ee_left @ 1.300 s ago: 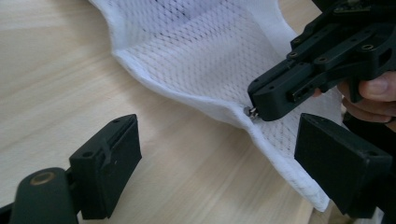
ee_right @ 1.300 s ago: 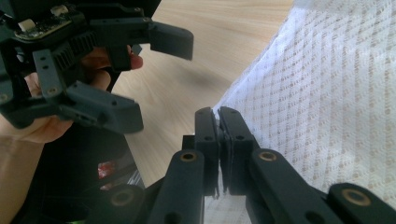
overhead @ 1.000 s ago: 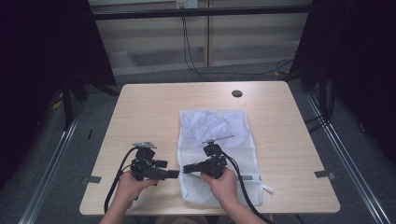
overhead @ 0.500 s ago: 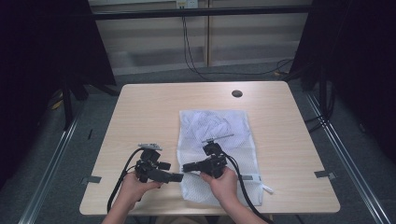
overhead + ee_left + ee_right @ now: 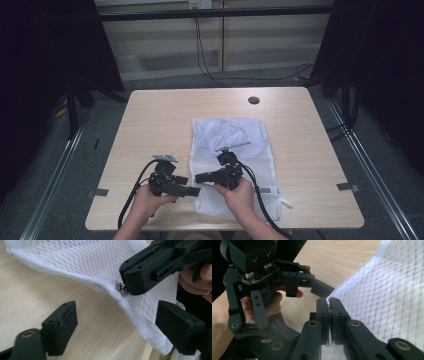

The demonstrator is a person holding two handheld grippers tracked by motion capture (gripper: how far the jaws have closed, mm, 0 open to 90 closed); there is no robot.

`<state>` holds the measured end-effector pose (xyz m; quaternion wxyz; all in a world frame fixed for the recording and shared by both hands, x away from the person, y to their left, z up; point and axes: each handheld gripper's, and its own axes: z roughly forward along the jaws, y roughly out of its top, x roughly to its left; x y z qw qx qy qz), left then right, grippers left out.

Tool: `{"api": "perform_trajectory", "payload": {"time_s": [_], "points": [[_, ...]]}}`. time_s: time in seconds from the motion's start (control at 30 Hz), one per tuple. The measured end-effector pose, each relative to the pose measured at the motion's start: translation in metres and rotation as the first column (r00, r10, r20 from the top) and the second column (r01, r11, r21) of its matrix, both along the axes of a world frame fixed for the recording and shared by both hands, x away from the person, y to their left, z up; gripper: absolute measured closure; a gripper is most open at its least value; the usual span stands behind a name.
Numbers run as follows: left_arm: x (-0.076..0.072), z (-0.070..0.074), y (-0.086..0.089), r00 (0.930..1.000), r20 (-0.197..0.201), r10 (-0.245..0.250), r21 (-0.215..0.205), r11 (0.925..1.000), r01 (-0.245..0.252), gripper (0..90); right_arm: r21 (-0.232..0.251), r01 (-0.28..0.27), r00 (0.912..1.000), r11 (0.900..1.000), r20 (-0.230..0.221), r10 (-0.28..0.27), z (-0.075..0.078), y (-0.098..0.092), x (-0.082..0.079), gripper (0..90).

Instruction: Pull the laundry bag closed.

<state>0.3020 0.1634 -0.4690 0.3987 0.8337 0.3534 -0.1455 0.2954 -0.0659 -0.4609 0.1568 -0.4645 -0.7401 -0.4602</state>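
A white mesh laundry bag [image 5: 235, 145] lies flat on the wooden table [image 5: 160, 125], a little right of centre. My right gripper [image 5: 198, 177] points left and is shut on the metal zipper pull [image 5: 120, 289] at the bag's near left edge, lifting that edge [image 5: 87, 262] off the table. In the right gripper view its jaws [image 5: 329, 305] are pressed together on the mesh border. My left gripper [image 5: 194, 190] points right, just in front of it. Its jaws [image 5: 117, 327] are wide apart and have just been closing a little; the raised bag edge hangs between them untouched.
A round cable hole [image 5: 253, 100] sits near the table's far edge. A white tag [image 5: 286, 202] sticks out at the bag's near right corner. Both forearms come over the front edge. Cables trail from both grippers. Dark curtains flank the table.
My left gripper has crept a little to the right, toward the lifted bag edge. The right gripper and the bag have stayed put.
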Motion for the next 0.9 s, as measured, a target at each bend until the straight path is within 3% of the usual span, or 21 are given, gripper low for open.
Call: {"api": "perform_trajectory", "payload": {"time_s": [0.2,0.33,0.53,0.9], "points": [[-0.001,-0.001,-0.007,0.9997,-0.020,0.012,-0.003,0.9999,-0.012,26.8,0.002,0.000,1.0000,1.000,0.002,0.000,0.001,0.000,0.000,86.5],[-0.001,0.000,-0.008,0.9998,-0.012,-0.013,-0.005,0.9999,0.013,33.1,0.004,0.004,1.0000,1.000,0.005,-0.004,0.002,0.000,-0.001,86.6],[-0.001,0.000,-0.010,0.9998,-0.016,-0.008,0.002,1.0000,0.008,40.3,0.004,0.005,0.9999,1.000,0.010,-0.005,0.002,0.000,-0.001,86.6],[-0.001,0.002,-0.012,0.9996,-0.028,-0.006,-0.010,0.9999,0.006,62.7,0.003,0.004,0.9999,1.000,0.011,-0.004,0.003,-0.001,-0.001,86.6]]}}
